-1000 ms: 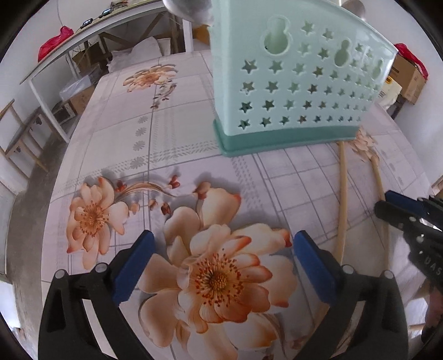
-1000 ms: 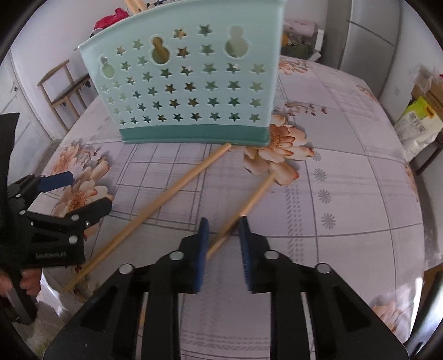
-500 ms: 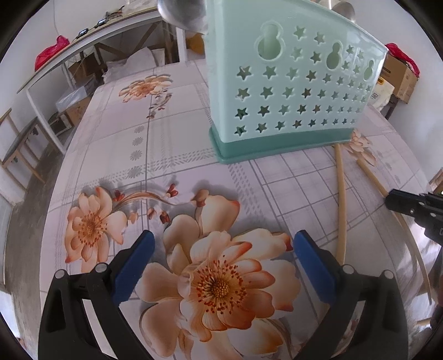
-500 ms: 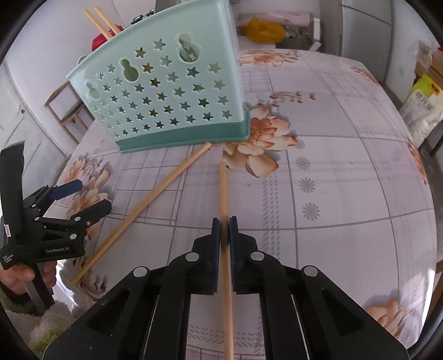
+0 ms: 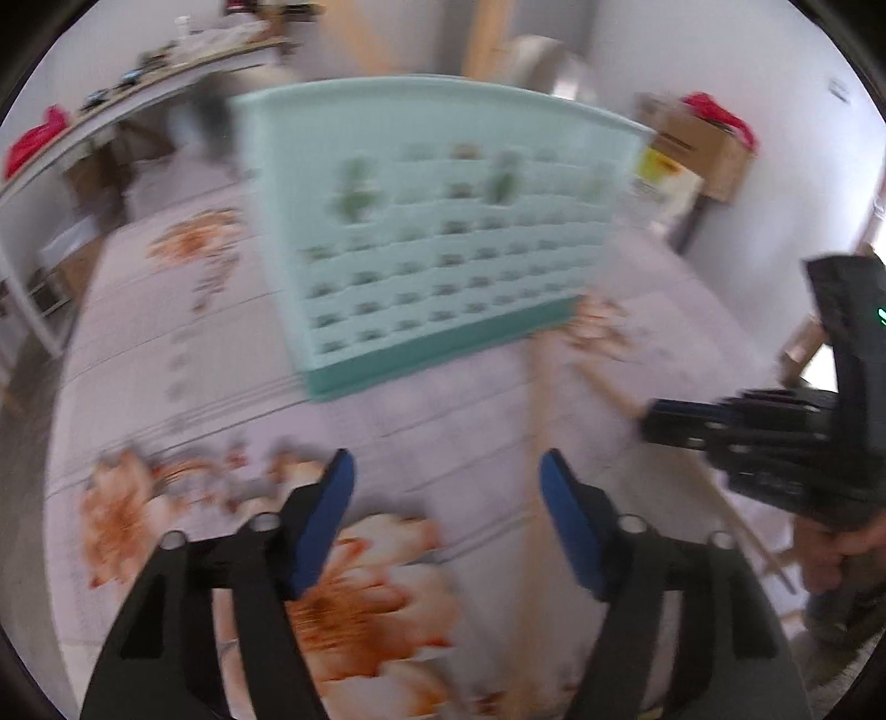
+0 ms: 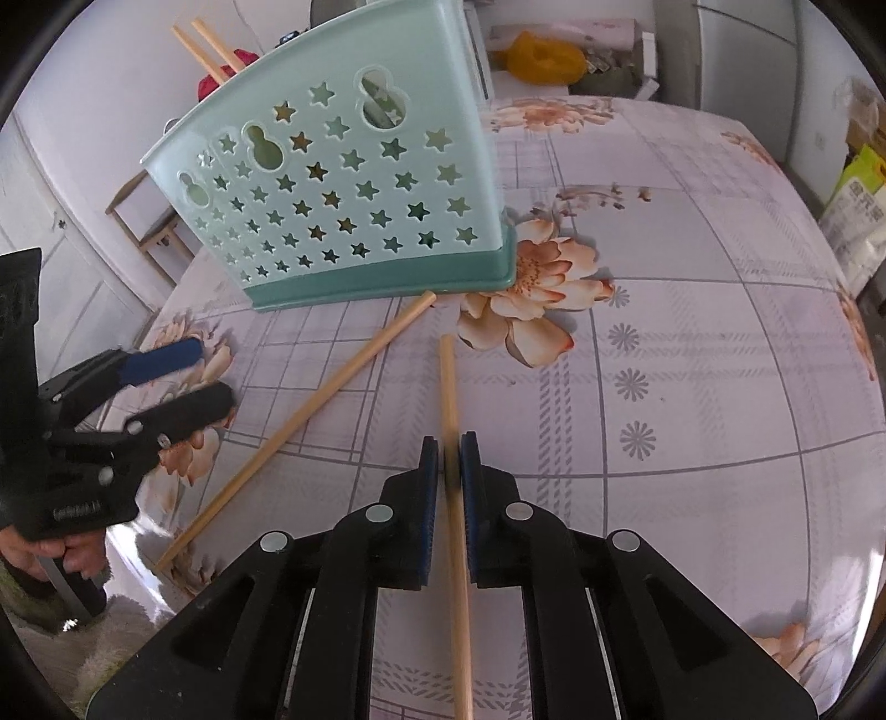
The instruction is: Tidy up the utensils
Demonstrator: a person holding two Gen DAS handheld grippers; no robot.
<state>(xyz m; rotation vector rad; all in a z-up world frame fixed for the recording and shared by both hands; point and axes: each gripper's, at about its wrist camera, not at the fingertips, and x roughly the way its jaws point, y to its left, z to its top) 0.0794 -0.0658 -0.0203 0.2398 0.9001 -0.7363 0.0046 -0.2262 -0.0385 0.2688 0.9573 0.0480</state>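
My right gripper (image 6: pixel 448 451) is shut on a wooden chopstick (image 6: pixel 447 382) and holds it just above the table, its tip towards the mint green utensil holder (image 6: pixel 343 199) with star holes. A second chopstick (image 6: pixel 310 410) lies on the floral tablecloth to the left, one end at the holder's base. Two chopsticks (image 6: pixel 207 47) stand inside the holder. My left gripper (image 5: pixel 446 487) is open and empty over the cloth, facing the holder (image 5: pixel 443 232); this view is blurred. It also shows in the right wrist view (image 6: pixel 183 376).
The table (image 6: pixel 692 332) carries a floral cloth. A wooden chair (image 6: pixel 149 221) stands behind the holder. Bags and boxes (image 6: pixel 853 210) sit past the right edge. A shelf table (image 5: pixel 111 111) stands at the far left.
My right gripper has lifted the held chopstick slightly and shifted right. My left gripper's jaws have narrowed, and it has swung right, towards the lying chopstick.
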